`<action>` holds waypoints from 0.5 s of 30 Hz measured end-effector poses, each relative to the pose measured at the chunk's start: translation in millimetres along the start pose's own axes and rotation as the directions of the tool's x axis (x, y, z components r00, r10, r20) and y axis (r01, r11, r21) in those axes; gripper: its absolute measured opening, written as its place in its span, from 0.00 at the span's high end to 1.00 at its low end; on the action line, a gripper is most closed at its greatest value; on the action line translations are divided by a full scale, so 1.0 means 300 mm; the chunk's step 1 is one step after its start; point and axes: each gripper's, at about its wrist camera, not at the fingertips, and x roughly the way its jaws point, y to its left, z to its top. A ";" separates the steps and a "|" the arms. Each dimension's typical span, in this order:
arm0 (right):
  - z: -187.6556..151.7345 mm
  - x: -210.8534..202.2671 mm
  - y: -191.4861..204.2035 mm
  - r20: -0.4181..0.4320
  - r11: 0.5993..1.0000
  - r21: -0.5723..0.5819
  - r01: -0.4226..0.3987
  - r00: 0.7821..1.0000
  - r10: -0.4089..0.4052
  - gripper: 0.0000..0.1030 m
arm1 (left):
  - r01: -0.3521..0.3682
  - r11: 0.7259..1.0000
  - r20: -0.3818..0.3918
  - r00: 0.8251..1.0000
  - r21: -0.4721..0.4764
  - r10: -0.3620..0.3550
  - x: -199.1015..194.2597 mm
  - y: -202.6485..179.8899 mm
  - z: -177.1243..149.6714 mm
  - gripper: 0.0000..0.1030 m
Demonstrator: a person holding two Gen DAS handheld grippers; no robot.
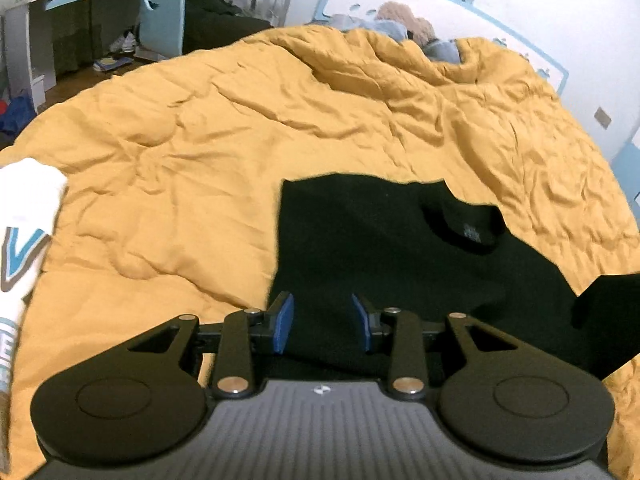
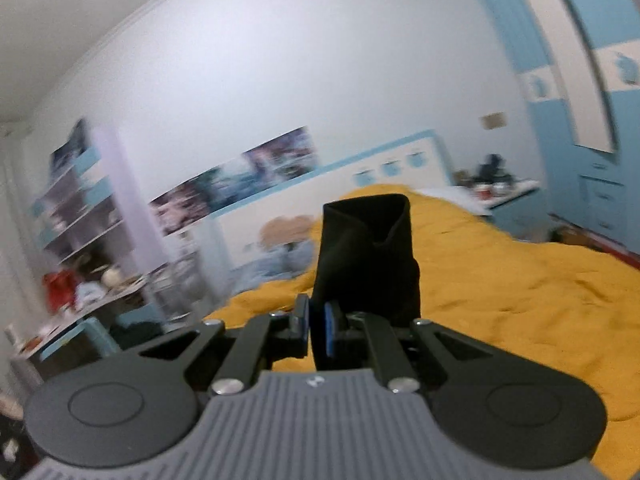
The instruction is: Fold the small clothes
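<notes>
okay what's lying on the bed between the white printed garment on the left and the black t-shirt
Nothing: in the left wrist view only bare, wrinkled mustard-yellow bed cover separates the white printed garment from the black t-shirt.

Shirt on the bed ahead of my left claw, one part lifted in my right.

Under and ahead of my left claw the shirt lies flat on the quilt, collar ahead and right. A second garment sits at its far left. My right claw holds a fold of cloth above the quilt; headboard behind, nightstand right, shelves left.
</notes>
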 end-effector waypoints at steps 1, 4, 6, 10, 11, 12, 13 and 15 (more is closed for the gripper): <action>-0.025 0.028 0.064 -0.013 1.000 -0.008 -0.015 1.000 0.015 0.98 | 0.002 1.000 0.004 1.000 -0.008 -0.001 -0.009 0.018 0.008 0.61; -0.127 0.109 0.229 -0.061 0.998 0.001 -0.062 0.996 0.062 0.98 | 0.011 1.000 0.016 1.000 -0.019 -0.010 -0.026 0.063 0.029 0.61; -0.223 0.175 0.337 -0.106 0.996 0.012 -0.087 0.990 0.088 0.98 | 0.018 1.000 0.023 1.000 -0.024 -0.018 -0.033 0.089 0.045 0.61; -0.466 0.282 0.530 -0.203 0.994 0.015 -0.106 0.973 0.107 0.98 | 0.049 0.998 0.042 0.998 -0.027 -0.048 -0.045 0.136 0.068 0.61; -0.542 0.307 0.578 -0.234 0.994 0.006 -0.106 0.967 0.105 0.98 | 0.059 0.998 0.047 0.997 -0.027 -0.057 -0.046 0.146 0.072 0.61; -0.615 0.339 0.619 -0.266 0.994 -0.010 -0.111 0.958 0.104 0.98 | 0.067 0.997 0.050 0.997 -0.029 -0.066 -0.045 0.159 0.077 0.61; -0.689 0.366 0.652 -0.293 0.993 -0.030 -0.115 0.951 0.101 0.98 | 0.074 0.997 0.051 0.996 -0.031 -0.072 -0.045 0.171 0.079 0.61; -0.851 0.420 0.691 -0.360 0.989 -0.069 -0.133 0.928 0.100 0.98 | 0.096 0.995 0.050 0.994 -0.037 -0.094 -0.040 0.198 0.080 0.61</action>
